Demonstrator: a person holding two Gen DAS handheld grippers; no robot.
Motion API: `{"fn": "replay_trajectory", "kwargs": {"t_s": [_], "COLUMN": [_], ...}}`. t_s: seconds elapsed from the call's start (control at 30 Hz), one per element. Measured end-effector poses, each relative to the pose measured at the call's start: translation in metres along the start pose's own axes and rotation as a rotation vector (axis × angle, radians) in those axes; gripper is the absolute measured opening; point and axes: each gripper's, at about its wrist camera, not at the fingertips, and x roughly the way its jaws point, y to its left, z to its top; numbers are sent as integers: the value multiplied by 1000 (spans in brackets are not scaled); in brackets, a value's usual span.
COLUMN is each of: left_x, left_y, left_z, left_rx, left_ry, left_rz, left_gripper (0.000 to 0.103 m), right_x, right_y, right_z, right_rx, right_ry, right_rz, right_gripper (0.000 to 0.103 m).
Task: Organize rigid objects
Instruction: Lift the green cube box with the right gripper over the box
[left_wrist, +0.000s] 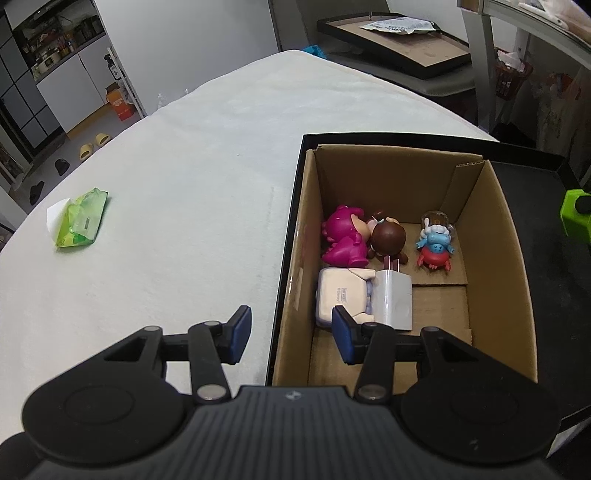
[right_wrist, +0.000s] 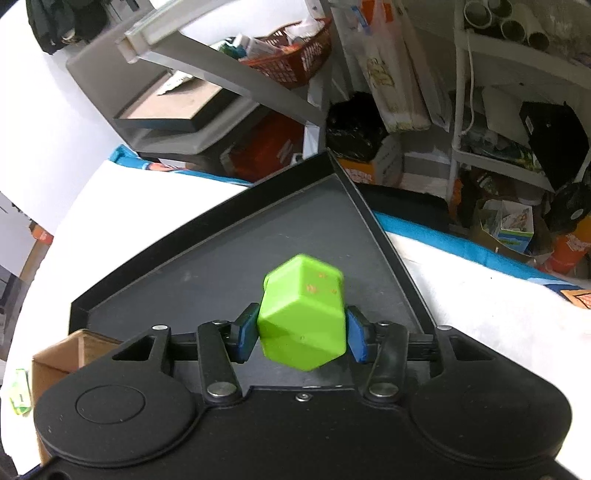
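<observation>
Nearby, tissue pack (left_wrist: 82, 218) (green), cardboard box (left_wrist: 491, 236), black tray (right_wrist: 207, 273).

Cardboard box (left_wrist: 491, 236) is clear at right; figurines (left_wrist: 347, 240) crowd its left.

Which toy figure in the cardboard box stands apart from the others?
The blue-and-red figure, alone on the right side. The pink figure and brown-headed figure touch each other on the left.

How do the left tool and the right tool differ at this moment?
The left tool is open with nothing between its blue pads; the right tool is shut on a green block. The left tool hangs over the near edge of the cardboard box; the right tool is over the black tray. Both share the same black body and blue pads.
</observation>
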Motion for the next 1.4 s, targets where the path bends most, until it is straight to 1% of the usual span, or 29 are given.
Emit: {"fn": "replay_trajectory", "kwargs": {"t_s": [0.33, 0.7, 0.9, 1.0, 1.03, 1.13, 1.2, 1.27, 1.37, 1.4], "left_x": [-5, -8, -8, -5, -4, -3, -2, -1, -1, -1], "left_y": [12, 28, 35, 40, 41, 42, 42, 42, 45, 45], "left_z": [-3, -7, -10, -10, -10, -10, -11, -11, -12, -12], "left_rx": [-36, -93, -109, -122, -124, -125, -123, -125, -131, -133], "left_ry": [-12, -17, -18, -5, -5, -8, -4, 4, 0, -2], "left_rz": [-61, -119, -153, -185, -192, -210, -222, -236, -248, -250], "left_gripper": [46, 46, 46, 45, 42, 40, 33, 21, 15, 14], "right_x": [-30, -61, -73, -74, -74, -74, -73, -73, -70, -69], "right_y": [31, 84, 112, 121, 124, 134, 142, 151, 164, 167], "right_z": [-2, -10, -17, -21, -22, -27, -31, -37, -45, -47], "right_rx": [-72, -187, -251, -275, -282, -304, -329, -354, -395, -409], "right_ry": [-46, -79, -92, -95, -95, -87, -78, -68, -44, -37], "right_rz": [34, 82, 96, 95, 94, 95, 95, 100, 100, 97], "right_gripper": [47, 47, 47, 47, 47, 47, 47, 47, 47, 47]}}
